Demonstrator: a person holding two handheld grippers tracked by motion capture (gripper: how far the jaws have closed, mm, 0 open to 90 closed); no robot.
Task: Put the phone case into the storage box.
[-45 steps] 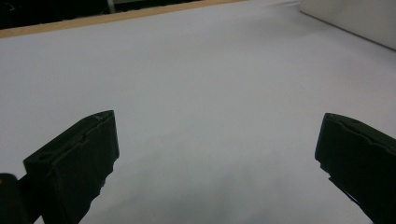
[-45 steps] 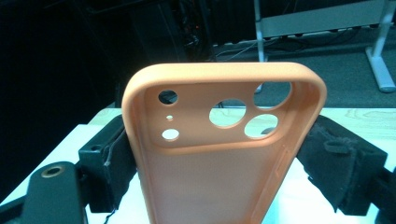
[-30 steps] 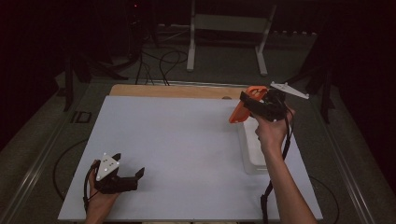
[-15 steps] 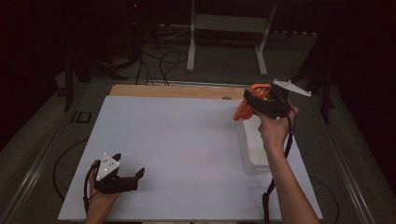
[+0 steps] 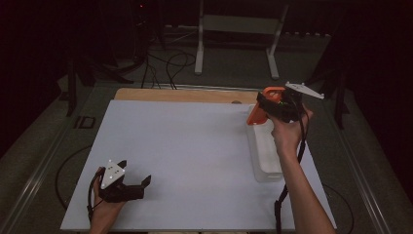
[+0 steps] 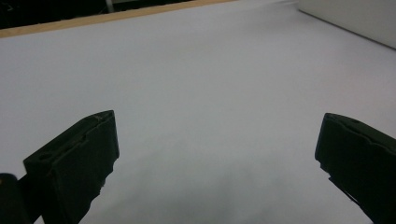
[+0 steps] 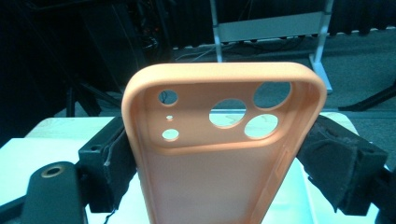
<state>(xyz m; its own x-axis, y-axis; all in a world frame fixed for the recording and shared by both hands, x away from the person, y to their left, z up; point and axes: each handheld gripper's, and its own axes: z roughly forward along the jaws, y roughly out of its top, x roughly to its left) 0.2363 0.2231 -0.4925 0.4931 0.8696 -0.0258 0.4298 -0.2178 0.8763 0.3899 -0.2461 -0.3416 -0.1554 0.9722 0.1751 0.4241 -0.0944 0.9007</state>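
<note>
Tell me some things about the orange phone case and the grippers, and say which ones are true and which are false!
1. The right gripper holds the orange phone case between its jaws. True.
2. The left gripper holds a phone case too. False: its jaws stand open with nothing between them, low over the white table.
3. The case lies flat on the table. False: it is held up in the air, above the far end of the clear box.
4. The case has round holes near its top. True.
5. The clear box sits on the right side of the table. True.
</note>
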